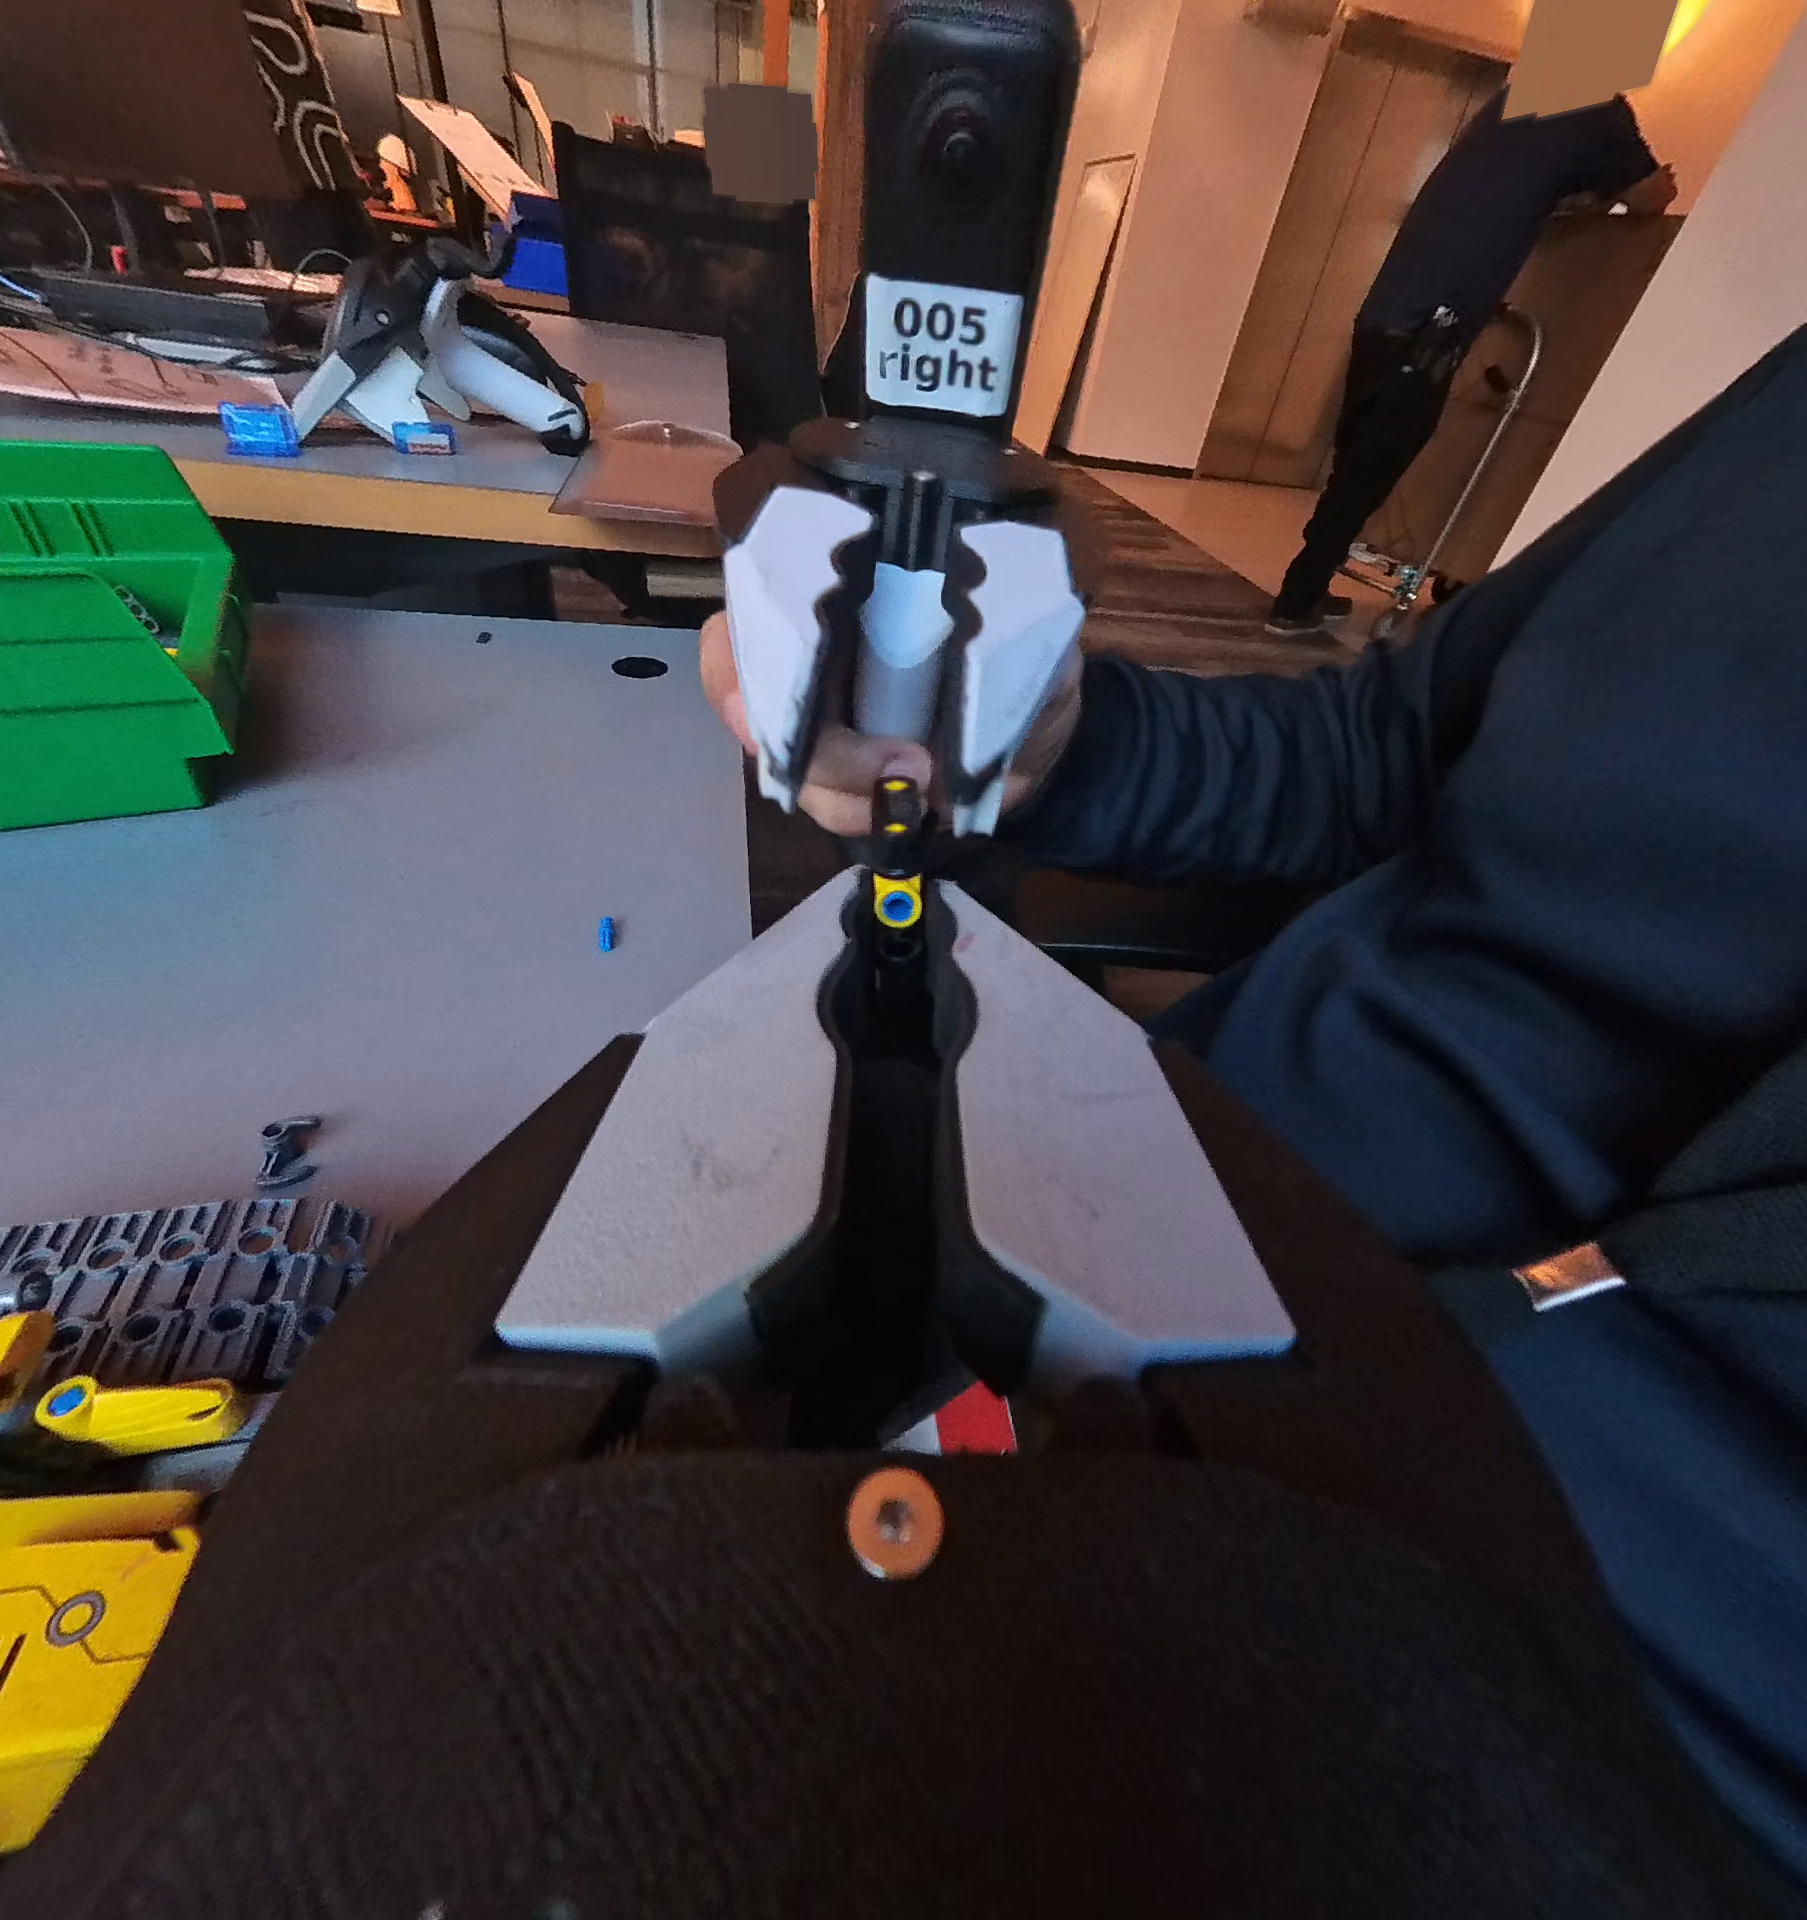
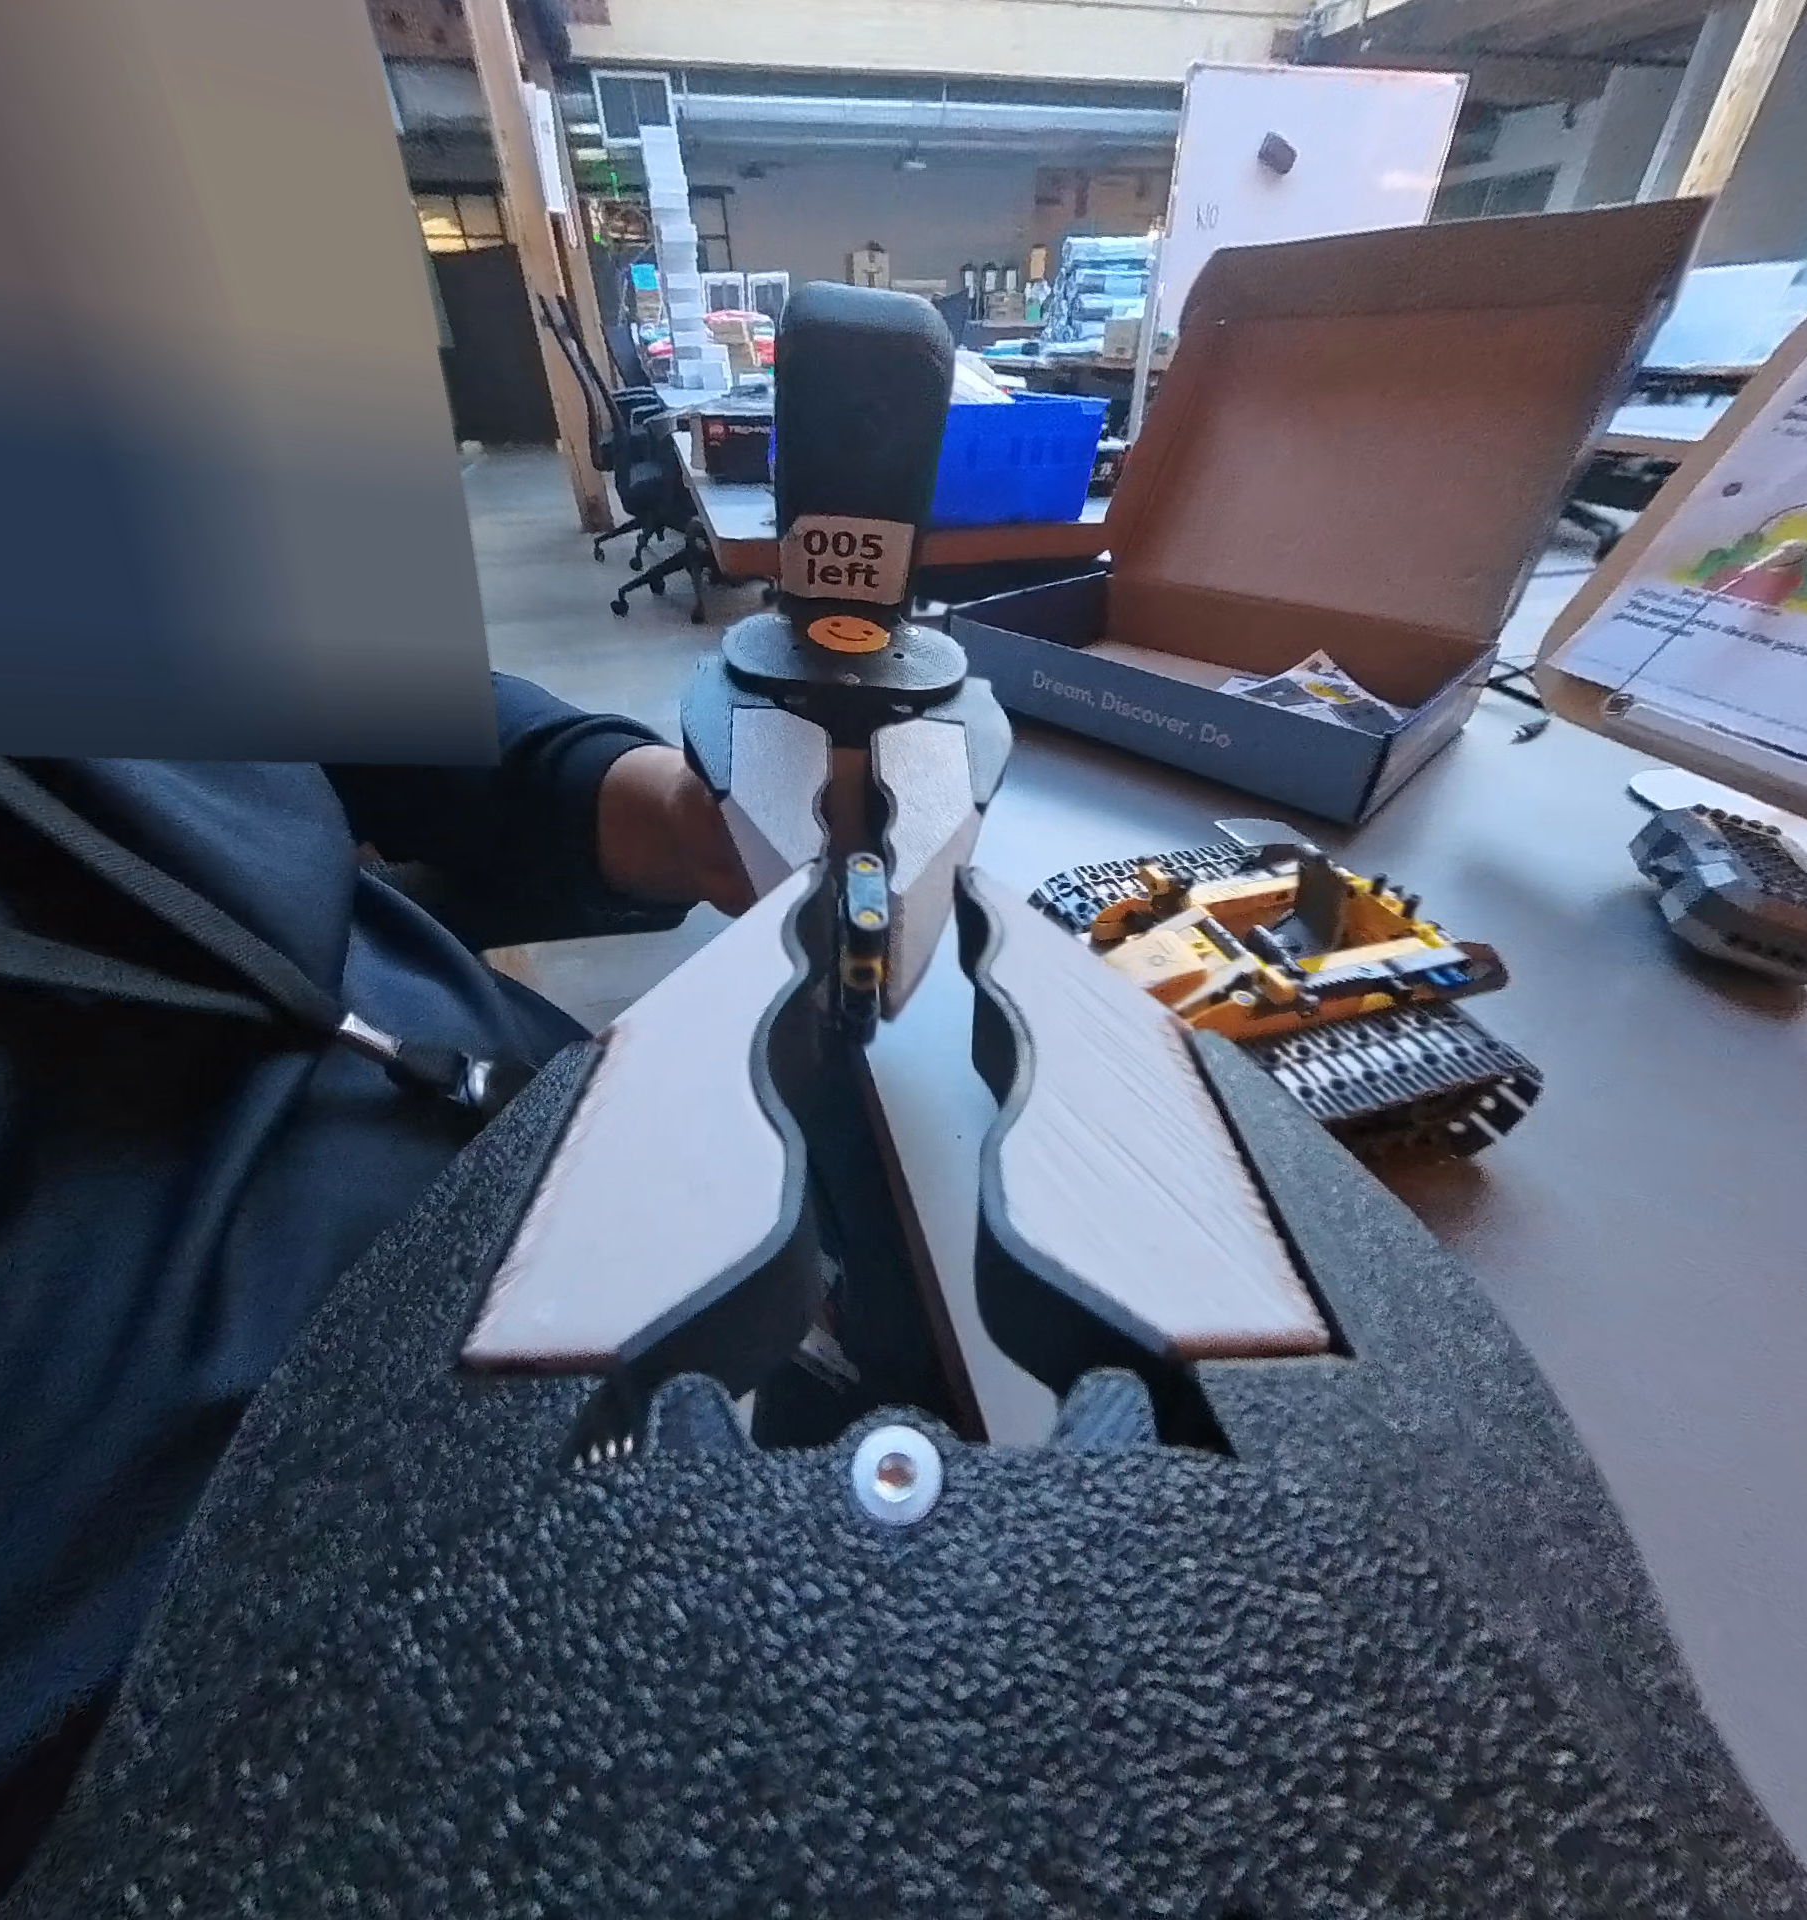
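Observation:
My left gripper [image 1: 897, 883] is shut on a small black beam with yellow pins [image 1: 897, 821], which carries a yellow connector with a blue pin [image 1: 897, 902] at my fingertips. It holds the beam in the air beside the table. My right gripper [image 1: 883, 816] faces it head-on with its jaws apart, and the beam's far end sits between them. In the right wrist view my right gripper [image 2: 883, 878] is open, with the beam [image 2: 863, 904] close to its left finger [image 2: 691, 1091]. The left gripper [image 2: 873, 987] is behind it, clamped on the beam.
A yellow and black tracked model [image 2: 1294, 977] lies on the grey table [image 1: 359, 883]. An open cardboard box [image 2: 1294, 623], a grey block [image 2: 1740, 894], a green bin [image 1: 78, 623] and a loose blue pin [image 1: 606, 933] are nearby. The person's dark sleeve [image 1: 1294, 748] is close. My left and right fingertips are right by each other.

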